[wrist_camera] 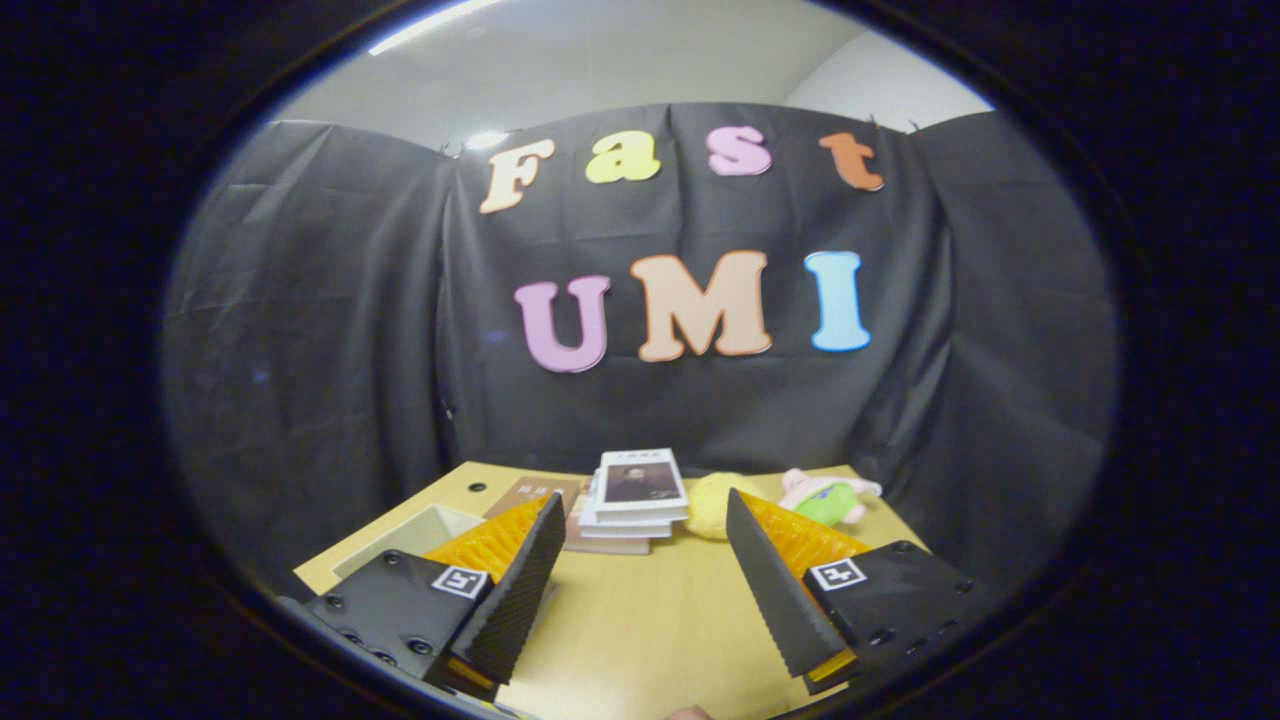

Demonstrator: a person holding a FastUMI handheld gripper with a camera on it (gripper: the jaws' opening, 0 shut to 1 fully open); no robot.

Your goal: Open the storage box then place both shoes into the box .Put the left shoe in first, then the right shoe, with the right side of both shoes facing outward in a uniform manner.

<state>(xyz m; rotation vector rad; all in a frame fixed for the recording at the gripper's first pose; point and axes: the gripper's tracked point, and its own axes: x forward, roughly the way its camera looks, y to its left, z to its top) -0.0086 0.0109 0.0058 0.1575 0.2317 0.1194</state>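
**Tongs raised, box off to one side**

The tongs (640,560) stand apart, empty, above the bare surface (650,620). Beyond the left finger sits an open pale container (420,535), likely the storage box. Books (635,500) and plush toys (830,497) lie ahead; a sweep could knock them.

left finger (520,585) covers part of the pale box (420,535) — plush toy (830,497) half hidden.

We see even overhead lighting: a ceiling strip light (437,24) glares brightly. The table (650,620) is well lit with soft shadows. Fisheye distortion bends the edges, where focus softens and brightness falls off.
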